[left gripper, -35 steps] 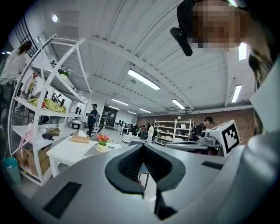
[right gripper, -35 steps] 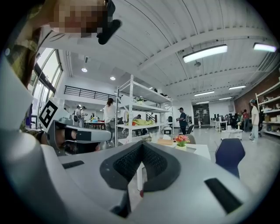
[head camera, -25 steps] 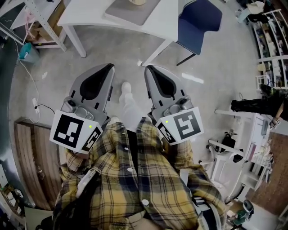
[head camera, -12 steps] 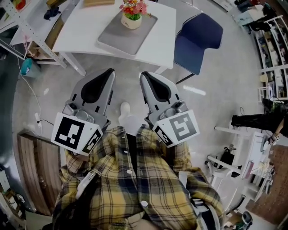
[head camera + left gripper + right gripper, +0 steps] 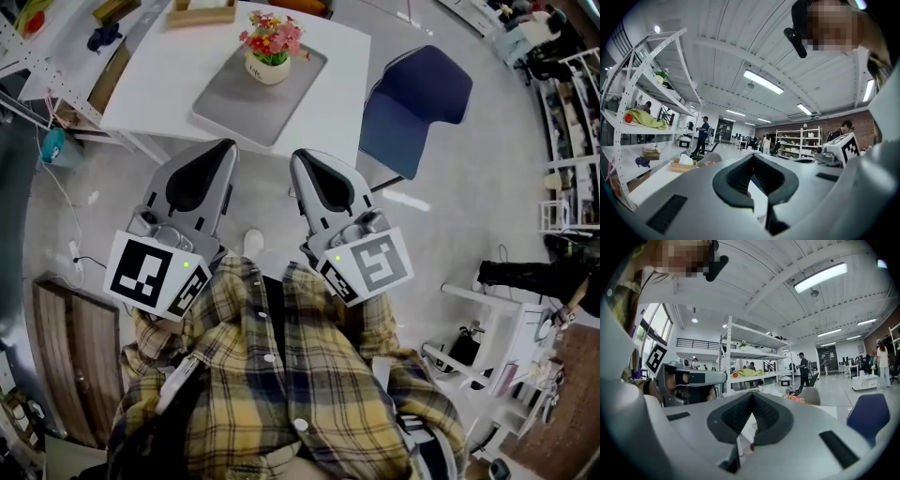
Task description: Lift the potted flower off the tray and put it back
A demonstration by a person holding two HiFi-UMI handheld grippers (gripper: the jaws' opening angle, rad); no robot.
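Potted flower upright at the far end of a grey tray, near the right edge of a white table, a blue chair just beside that edge. Left gripper and right gripper side by side over the floor, short of the table's near edge, well apart from the flower, jaws of both pressed together with nothing between them.
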